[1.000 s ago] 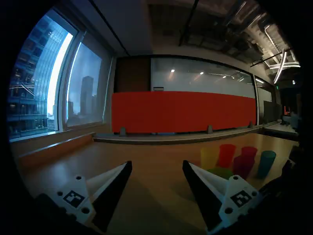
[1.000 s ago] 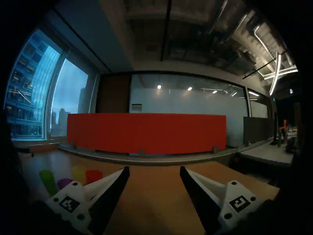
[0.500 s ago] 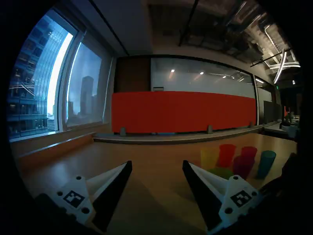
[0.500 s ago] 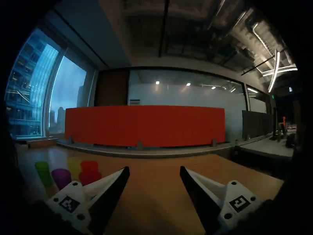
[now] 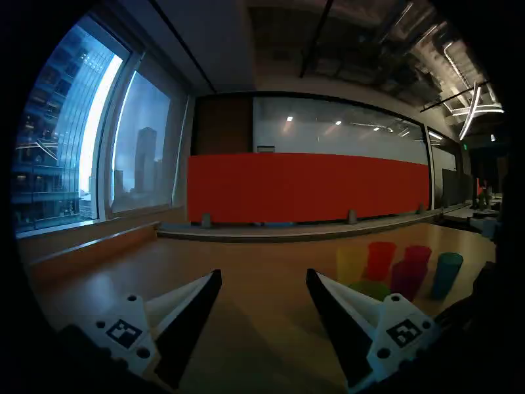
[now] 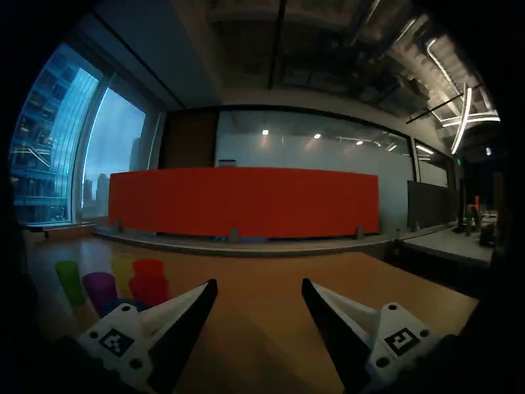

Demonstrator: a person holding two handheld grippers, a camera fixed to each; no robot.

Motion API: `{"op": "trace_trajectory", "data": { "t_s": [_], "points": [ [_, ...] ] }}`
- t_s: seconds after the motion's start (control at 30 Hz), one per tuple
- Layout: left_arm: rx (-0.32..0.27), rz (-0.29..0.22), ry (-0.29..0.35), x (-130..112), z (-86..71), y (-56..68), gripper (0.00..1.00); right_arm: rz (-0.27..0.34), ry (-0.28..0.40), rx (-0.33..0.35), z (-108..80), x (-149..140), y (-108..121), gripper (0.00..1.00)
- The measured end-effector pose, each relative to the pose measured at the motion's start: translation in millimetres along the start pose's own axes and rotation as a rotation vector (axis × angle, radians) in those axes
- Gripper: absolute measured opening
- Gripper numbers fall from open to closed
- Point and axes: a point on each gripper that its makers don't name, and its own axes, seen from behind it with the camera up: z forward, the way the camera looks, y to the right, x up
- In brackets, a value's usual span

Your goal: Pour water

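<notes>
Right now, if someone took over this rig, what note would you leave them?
Left gripper: jaws open, empty, over the wooden table.
Right gripper: jaws open, empty.
Things: a cluster of coloured cups stands on the table, to the right in the left gripper view and to the left in the right gripper view. It includes a teal cup and a yellow cup.
Done: nothing grasped, no pouring under way.
Left: grasp a cup and pour. In this dim light I cannot tell which cups hold water.
</notes>
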Motion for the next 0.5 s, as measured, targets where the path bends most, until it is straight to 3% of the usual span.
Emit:
{"op": "trace_trajectory", "data": {
  "t_s": [0.5],
  "points": [
    [0.000, 0.000, 0.000, 0.8, 1.3, 0.1, 0.96, 0.014, -0.019, -0.003, 2.4, -4.9, 1.3, 1.00]
  ]
}}
